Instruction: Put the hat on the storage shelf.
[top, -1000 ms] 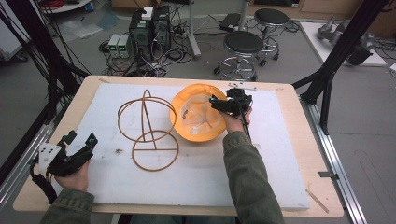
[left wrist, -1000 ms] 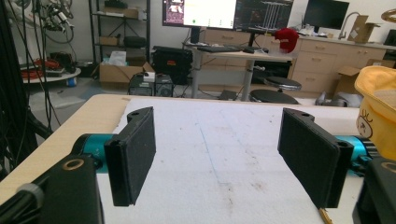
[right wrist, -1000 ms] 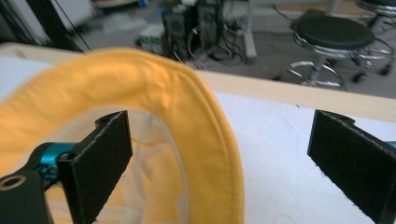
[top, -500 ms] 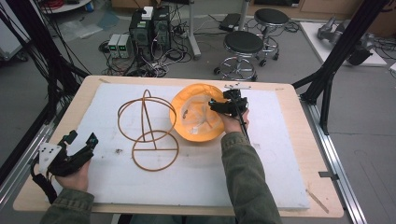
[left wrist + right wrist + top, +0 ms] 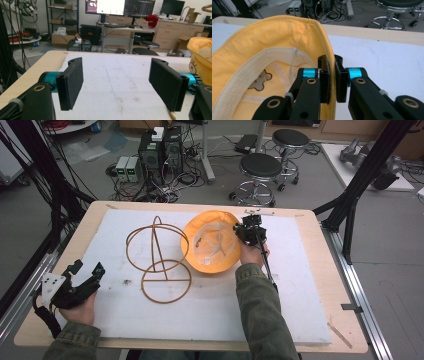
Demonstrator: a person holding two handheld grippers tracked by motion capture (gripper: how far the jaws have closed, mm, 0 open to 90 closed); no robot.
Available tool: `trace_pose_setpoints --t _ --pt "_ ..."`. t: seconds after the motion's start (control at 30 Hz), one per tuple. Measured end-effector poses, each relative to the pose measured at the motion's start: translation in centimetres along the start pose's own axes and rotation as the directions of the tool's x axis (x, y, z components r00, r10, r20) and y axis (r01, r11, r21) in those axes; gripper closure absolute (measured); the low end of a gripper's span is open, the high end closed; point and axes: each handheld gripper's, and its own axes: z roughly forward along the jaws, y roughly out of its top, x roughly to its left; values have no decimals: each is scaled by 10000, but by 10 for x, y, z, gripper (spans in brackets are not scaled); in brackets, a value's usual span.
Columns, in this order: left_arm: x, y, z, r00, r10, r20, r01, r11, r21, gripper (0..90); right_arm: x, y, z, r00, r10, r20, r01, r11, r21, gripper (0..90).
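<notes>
Jaws of my right gripper point(image 5: 331, 80) have just closed on the brim of the yellow hat point(image 5: 212, 245) at centre frame, so I judge it ready to lift; my left gripper point(image 5: 82, 280) rests wide open, lower left.

Wooden table point(image 5: 320, 285), white foam sheet point(image 5: 215, 315) on it, carrying yellow hat point(image 5: 210, 247), wire frame point(image 5: 155, 257)

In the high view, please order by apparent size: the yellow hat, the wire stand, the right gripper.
1. wire stand, spreads widest over the white pad.
2. yellow hat, somewhat smaller, lying upside down.
3. right gripper, clearly the smallest; its jaws have just been closing and now pinch the hat's brim.
</notes>
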Motion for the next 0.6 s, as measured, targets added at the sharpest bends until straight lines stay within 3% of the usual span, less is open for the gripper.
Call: trace_pose_setpoints --t 0.43,0.6 --pt "0 0 0 10000 -40 -20 40 10000 -28 278 2 -2 -4 9992 410 23 -409 9984 -385 859" --pt "-1 0 0 10000 -30 13 30 10000 9 278 2 -5 -10 9988 493 -27 -493 9958 -774 859"
